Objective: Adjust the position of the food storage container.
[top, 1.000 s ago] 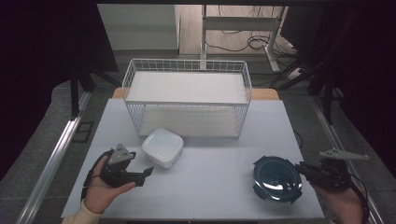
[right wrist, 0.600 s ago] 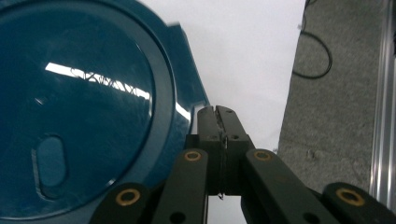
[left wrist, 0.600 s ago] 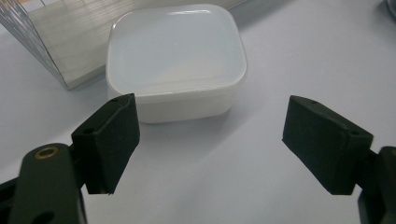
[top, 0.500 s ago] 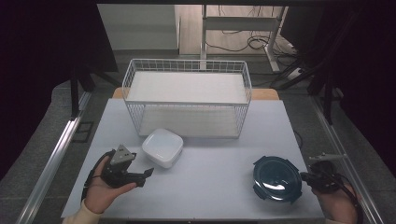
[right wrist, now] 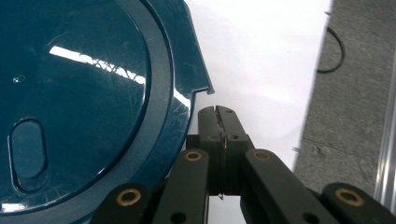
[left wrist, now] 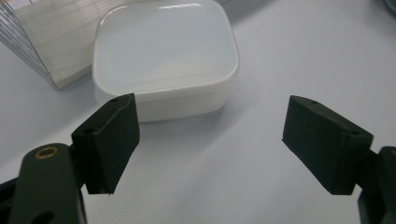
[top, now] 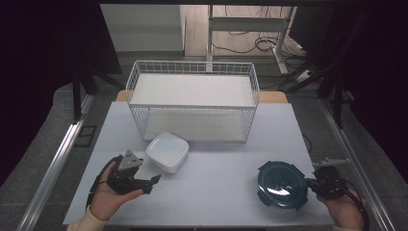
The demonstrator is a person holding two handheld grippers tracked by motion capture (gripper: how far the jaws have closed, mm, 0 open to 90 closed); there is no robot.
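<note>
Jaws wide apart on your left gripper (top: 155,179), held low over the table (top: 216,192) in your left hand (top: 108,199), with the white square dish (top: 167,152) just ahead of it and nothing between the pads. That dish sits right in front of the wire basket (top: 192,103). Over on the other side, your right gripper (right wrist: 218,122) has its jaws pressed together, empty, just beside the rim of the dark teal round lid (top: 282,184), which lies flat near the table's right front corner.
</note>
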